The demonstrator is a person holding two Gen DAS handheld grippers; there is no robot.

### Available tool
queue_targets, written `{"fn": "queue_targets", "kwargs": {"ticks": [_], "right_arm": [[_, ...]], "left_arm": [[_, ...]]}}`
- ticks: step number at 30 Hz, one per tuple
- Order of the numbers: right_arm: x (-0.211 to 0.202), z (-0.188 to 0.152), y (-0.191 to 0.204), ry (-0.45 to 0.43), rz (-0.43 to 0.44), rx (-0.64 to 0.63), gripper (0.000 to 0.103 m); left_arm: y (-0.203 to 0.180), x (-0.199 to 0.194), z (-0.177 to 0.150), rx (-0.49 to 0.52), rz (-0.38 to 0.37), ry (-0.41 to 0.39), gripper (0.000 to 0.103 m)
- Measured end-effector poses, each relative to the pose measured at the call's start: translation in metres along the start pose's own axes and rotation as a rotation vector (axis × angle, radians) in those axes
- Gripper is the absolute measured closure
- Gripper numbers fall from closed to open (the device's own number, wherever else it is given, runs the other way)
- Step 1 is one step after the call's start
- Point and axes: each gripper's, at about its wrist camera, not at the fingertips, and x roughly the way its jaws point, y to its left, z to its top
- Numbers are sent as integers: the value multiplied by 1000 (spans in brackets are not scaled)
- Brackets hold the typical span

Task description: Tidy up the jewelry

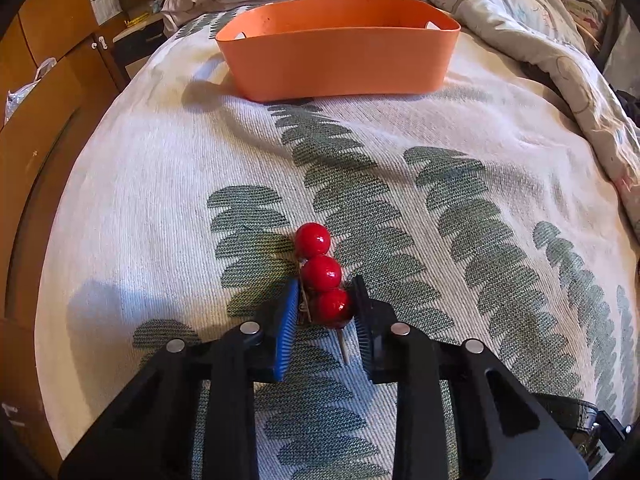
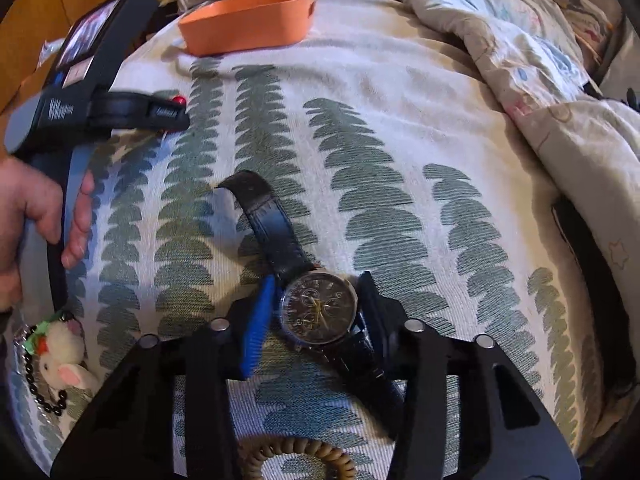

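Observation:
A hairpin of three glossy red beads (image 1: 316,240) lies on the leaf-patterned bedspread (image 1: 160,200). My left gripper (image 1: 326,285) is shut on it: the nearest bead sits squeezed between the blue pad (image 1: 287,320) and the black pad (image 1: 363,320), and a metal pin sticks out below. In the right wrist view my right gripper (image 2: 319,280) is shut on a dark-faced watch (image 2: 318,308) with a black leather strap, pads against both sides of the case. An orange basket (image 1: 340,60) stands further up the bed.
A rumpled duvet (image 1: 540,40) lies along the right. Wooden cupboards (image 1: 48,140) flank the bed on the left. A hand (image 2: 36,208) holds the left gripper (image 2: 152,112). A plush toy (image 2: 60,360) with dark beads and a coiled beige bracelet (image 2: 304,460) lie near me.

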Motion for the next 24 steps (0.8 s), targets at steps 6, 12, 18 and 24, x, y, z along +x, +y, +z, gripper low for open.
{"fn": "queue_targets", "kwargs": {"ticks": [6, 12, 18, 24], "right_arm": [[-5, 1, -4, -9, 29, 28, 64], [-16, 2, -8, -35, 56, 59, 64], [-37, 3, -15, -80, 78, 79, 64], [-64, 1, -20, -128, 105, 92, 64]], "left_arm": [[7, -4, 0, -21, -18, 0, 76], [14, -16, 2, -33, -14, -33, 76], [17, -40, 3, -17, 8, -88, 76], [21, -72, -6, -7, 9, -145, 76]]}}
